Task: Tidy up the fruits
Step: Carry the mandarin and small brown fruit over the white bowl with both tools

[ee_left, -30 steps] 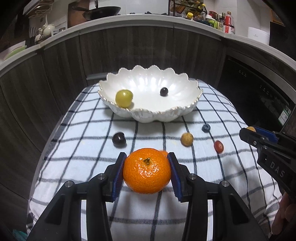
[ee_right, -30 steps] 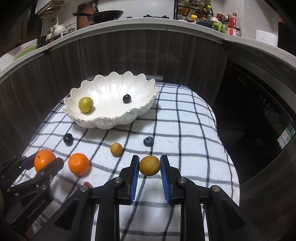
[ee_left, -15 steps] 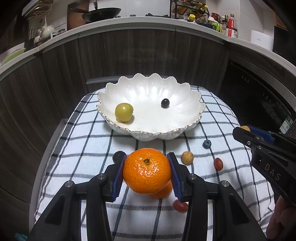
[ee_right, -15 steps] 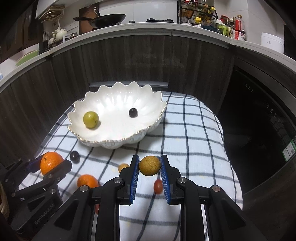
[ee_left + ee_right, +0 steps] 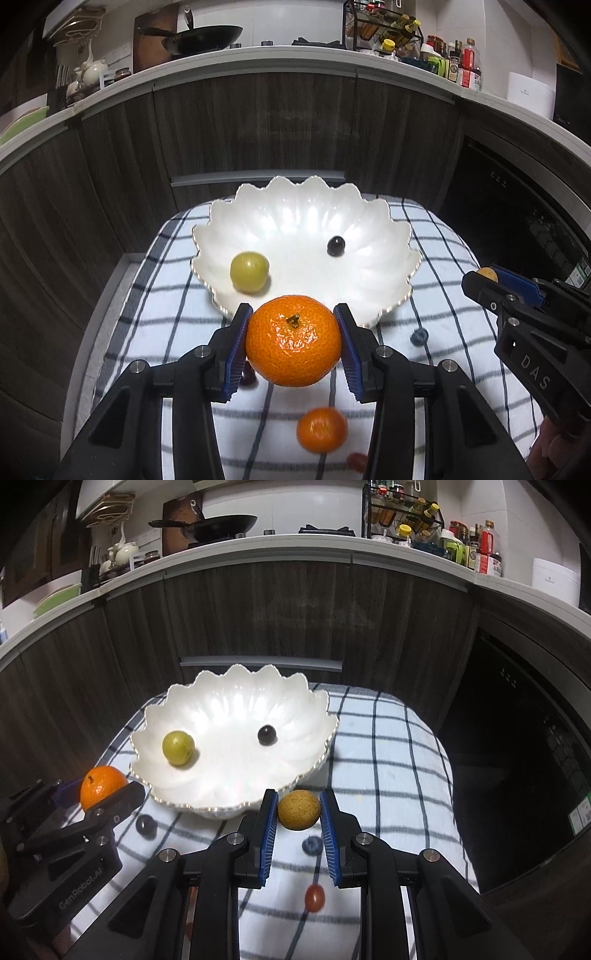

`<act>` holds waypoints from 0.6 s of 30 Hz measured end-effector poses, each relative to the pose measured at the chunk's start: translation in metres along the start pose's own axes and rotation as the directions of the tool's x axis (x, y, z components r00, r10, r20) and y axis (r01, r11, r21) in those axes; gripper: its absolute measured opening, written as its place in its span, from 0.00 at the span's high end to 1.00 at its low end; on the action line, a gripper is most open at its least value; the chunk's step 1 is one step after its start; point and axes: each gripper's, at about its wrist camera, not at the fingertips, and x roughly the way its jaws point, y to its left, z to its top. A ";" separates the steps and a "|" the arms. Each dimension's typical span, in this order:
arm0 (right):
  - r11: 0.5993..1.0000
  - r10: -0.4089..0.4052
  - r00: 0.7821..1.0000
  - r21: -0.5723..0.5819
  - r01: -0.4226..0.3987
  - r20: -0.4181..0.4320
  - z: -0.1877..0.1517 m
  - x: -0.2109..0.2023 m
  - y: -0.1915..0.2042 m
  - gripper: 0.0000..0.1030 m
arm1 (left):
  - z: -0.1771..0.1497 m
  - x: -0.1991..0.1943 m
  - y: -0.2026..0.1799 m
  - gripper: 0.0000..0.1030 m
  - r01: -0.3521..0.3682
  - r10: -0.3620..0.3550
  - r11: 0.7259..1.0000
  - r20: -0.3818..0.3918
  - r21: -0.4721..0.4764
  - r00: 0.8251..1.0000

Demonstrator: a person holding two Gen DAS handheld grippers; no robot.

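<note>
I've got both hands loaded. My left gripper (image 5: 293, 341) has its blue pads pressed on either flank of a bright orange mandarin with a small green stem nub (image 5: 293, 340), jaws partway open to fit it, and the fruit is lifted clear of the white cloth with the dark blue check (image 5: 177, 325). Just ahead of those fingertips sits the white scalloped ceramic bowl with the gilt rim (image 5: 388, 236), its near edge right behind the mandarin. Inside the bowl, ahead and left of my fingers, lies a round yellow-green fruit (image 5: 249, 272); ahead and right, a small dark grape (image 5: 336, 246).

Below the left fingers, on the cloth, a smaller orange mandarin (image 5: 322, 429) shows blurred, with a red cherry tomato (image 5: 356, 460) just beside it and a blueberry (image 5: 419, 336) off to the right of the pads.

My right gripper (image 5: 298, 809) is nearly closed, pinching a small tan speckled round fruit (image 5: 298, 809) between its blue pads, held above the cloth at the bowl's near rim. Under those fingers I see the blueberry and the tomato; to the left, a dark grape (image 5: 146, 826) on the cloth.
</note>
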 end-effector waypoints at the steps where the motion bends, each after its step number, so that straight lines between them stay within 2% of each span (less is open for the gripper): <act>1: 1.000 0.001 1.000 -0.002 -0.001 0.005 0.003 0.001 0.000 0.76 | 0.003 0.002 0.000 0.57 -0.001 0.001 1.000 0.001 -0.001 1.000; 10: 1.000 0.007 0.999 -0.026 -0.006 0.036 0.026 0.013 0.005 0.76 | 0.026 0.012 0.006 0.57 -0.010 0.010 1.000 0.021 -0.001 1.000; 18: 0.999 0.015 0.999 -0.043 -0.012 0.051 0.044 0.029 0.010 0.76 | 0.045 0.028 0.012 0.57 0.016 -0.016 1.000 0.025 -0.012 1.000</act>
